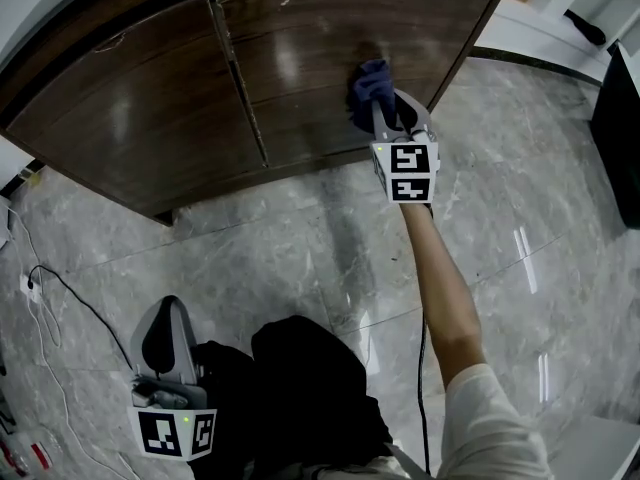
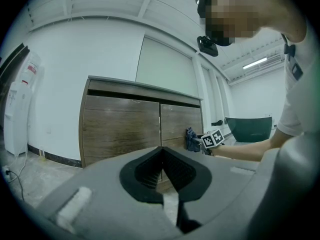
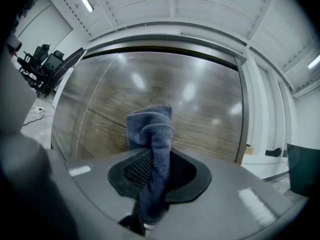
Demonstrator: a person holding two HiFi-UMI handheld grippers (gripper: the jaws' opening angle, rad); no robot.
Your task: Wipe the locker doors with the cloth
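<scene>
- The left gripper (image 1: 170,313) hangs low at the near left above the grey marble floor (image 1: 300,238), well apart from the locker. Its jaws are together with nothing between them.
- The left locker door (image 1: 140,118), dark glossy wood, stands closed at the far left.
- The right locker door (image 1: 300,48) is closed just beside it, with a thin seam between the two.
- The blue cloth (image 1: 368,86) sits bunched against the right part of the right locker door.
- The right gripper (image 1: 385,118), held out level on an outstretched arm, has its jaws clamped on the cloth. The cloth's tail hangs down between them.
</scene>
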